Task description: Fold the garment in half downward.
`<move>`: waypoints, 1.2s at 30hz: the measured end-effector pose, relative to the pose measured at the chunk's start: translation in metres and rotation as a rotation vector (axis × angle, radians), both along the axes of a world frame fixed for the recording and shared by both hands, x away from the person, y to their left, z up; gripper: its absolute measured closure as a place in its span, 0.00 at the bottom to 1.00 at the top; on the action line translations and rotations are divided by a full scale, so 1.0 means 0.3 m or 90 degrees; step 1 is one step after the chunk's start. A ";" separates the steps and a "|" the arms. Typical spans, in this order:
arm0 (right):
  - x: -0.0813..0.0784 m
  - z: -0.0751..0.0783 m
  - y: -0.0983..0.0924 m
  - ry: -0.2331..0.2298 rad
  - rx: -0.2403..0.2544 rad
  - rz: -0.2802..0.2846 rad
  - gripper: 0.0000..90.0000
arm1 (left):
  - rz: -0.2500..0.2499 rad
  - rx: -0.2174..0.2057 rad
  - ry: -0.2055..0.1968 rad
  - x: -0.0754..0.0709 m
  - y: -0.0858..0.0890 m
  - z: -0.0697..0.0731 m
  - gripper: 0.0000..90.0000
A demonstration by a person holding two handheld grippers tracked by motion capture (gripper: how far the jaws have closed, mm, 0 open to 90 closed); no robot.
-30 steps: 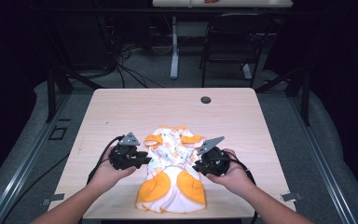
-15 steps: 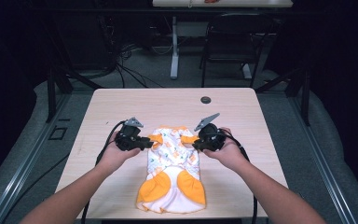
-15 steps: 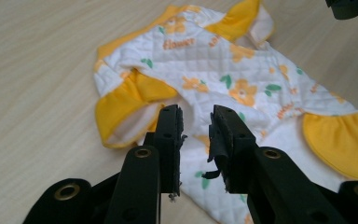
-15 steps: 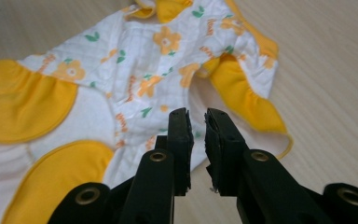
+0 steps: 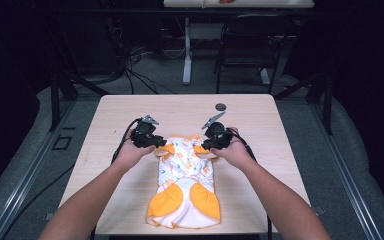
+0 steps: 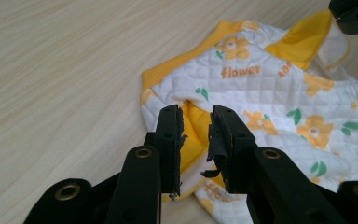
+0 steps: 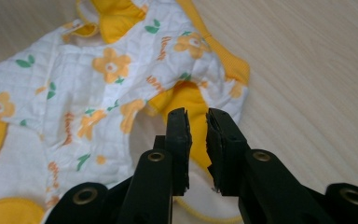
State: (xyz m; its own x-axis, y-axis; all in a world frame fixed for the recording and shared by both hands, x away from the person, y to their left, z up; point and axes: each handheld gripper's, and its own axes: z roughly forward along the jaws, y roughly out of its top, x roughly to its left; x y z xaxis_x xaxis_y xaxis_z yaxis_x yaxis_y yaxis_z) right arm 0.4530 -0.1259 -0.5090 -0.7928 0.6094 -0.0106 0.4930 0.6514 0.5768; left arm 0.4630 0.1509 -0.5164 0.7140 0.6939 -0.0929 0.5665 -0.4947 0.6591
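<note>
A white quilted baby garment [image 5: 185,175] with orange flowers and yellow patches lies flat on the wooden table [image 5: 260,115]. My left gripper [image 5: 162,145] is at its far left sleeve, my right gripper [image 5: 205,145] at its far right sleeve. In the left gripper view the jaws [image 6: 196,114] stand a narrow gap apart over the yellow sleeve opening of the garment [image 6: 270,102]; they have just been closing, and nothing is pressed between the pads. In the right gripper view the jaws [image 7: 196,116] hover, narrowly parted, over the other sleeve of the garment [image 7: 98,93]; they have just been opening.
A small dark round object [image 5: 221,106] lies near the table's far edge. Cables trail from both grippers toward the person. Bare wood stretches to the left and right of the garment. A chair and table legs stand on the floor beyond.
Both hands have moved away from the person along the garment, from its middle to its far sleeve corners. The garment has stayed flat in place.
</note>
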 end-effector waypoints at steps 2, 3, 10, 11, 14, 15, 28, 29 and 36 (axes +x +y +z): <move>0.022 -0.006 0.003 -0.001 0.008 -0.015 0.87 | 0.000 0.002 -0.002 0.018 -0.004 -0.010 0.80; 0.030 -0.012 0.005 0.002 0.014 -0.022 0.87 | 0.002 0.007 0.001 0.027 -0.007 -0.016 0.80; 0.088 -0.059 0.034 -0.001 -0.007 -0.045 0.86 | 0.024 0.028 0.003 0.074 -0.019 -0.054 0.79; 0.089 -0.063 0.038 -0.002 -0.010 -0.046 0.86 | 0.026 0.025 0.005 0.079 -0.021 -0.060 0.79; 0.094 -0.082 0.046 -0.013 -0.010 -0.057 0.85 | 0.035 0.030 0.011 0.088 -0.027 -0.079 0.79; 0.097 -0.089 0.048 -0.019 -0.007 -0.063 0.85 | 0.037 0.036 0.014 0.092 -0.030 -0.090 0.78; 0.124 -0.135 0.064 -0.002 -0.029 -0.073 0.76 | 0.037 0.048 0.010 0.115 -0.052 -0.147 0.70; 0.126 -0.136 0.064 -0.004 -0.036 -0.072 0.75 | 0.035 0.050 0.009 0.116 -0.053 -0.148 0.69; 0.139 -0.159 0.067 0.009 -0.039 -0.079 0.73 | 0.037 0.056 0.010 0.120 -0.051 -0.160 0.64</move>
